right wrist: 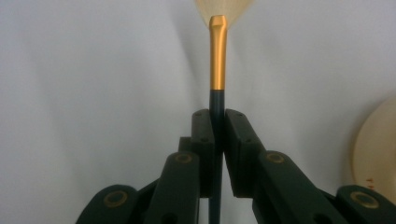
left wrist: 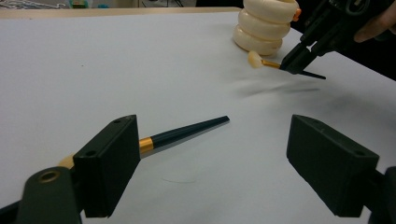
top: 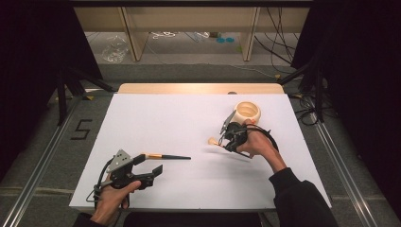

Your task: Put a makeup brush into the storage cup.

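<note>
Brush (right wrist: 217,56) clamped in right gripper (top: 221,138); left gripper (top: 150,163) gapes.

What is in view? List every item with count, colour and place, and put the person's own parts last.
Brush on the table: one, dark handle with gold band, lying by the left tool.
Brush in the right tool: one, dark handle, gold band, pale bristles, held above the table.
Ribbed holder: one, cream, far right of the table.
Table: one, white top.
Left tool: one, black, open, near left.
Right tool: one, black, shut on the brush.
Hands: two, one on each tool.
</note>
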`<state>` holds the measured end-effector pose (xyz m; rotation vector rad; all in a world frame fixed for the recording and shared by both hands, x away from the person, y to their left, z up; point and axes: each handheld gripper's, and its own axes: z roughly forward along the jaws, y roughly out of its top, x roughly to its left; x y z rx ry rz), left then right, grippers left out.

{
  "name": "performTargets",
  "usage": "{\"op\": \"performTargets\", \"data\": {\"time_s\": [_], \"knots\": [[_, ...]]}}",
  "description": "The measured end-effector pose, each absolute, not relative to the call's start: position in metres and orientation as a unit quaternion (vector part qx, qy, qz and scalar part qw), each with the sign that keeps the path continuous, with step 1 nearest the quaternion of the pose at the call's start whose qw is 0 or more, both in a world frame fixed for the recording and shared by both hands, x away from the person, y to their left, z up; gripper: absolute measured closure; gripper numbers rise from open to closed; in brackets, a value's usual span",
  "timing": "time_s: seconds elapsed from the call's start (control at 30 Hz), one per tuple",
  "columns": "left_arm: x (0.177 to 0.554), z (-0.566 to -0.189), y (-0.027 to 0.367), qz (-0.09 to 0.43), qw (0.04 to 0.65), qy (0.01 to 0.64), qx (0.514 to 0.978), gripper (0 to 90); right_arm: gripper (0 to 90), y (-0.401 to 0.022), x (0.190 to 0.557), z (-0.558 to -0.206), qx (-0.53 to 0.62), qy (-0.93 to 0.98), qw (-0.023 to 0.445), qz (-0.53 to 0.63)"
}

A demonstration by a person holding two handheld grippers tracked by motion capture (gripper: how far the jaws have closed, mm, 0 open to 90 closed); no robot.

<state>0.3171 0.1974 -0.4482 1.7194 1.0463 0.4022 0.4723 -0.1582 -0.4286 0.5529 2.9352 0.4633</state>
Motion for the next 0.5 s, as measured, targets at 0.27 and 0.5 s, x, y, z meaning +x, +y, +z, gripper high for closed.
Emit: {"op": "performTargets", "data": {"time_s": [0.27, 0.5], "knots": [[0.317, -0.448, 0.198, 0.169, 0.518, 0.438, 0.715, 17.2, 83.0, -0.166, 0.476, -0.408, 0.201, 0.941, 0.105, 0.253], [0.317, -0.448, 0.198, 0.168, 0.520, 0.436, 0.715, 17.2, 83.0, -0.174, 0.478, -0.398, 0.224, 0.914, 0.127, 0.315]]}}
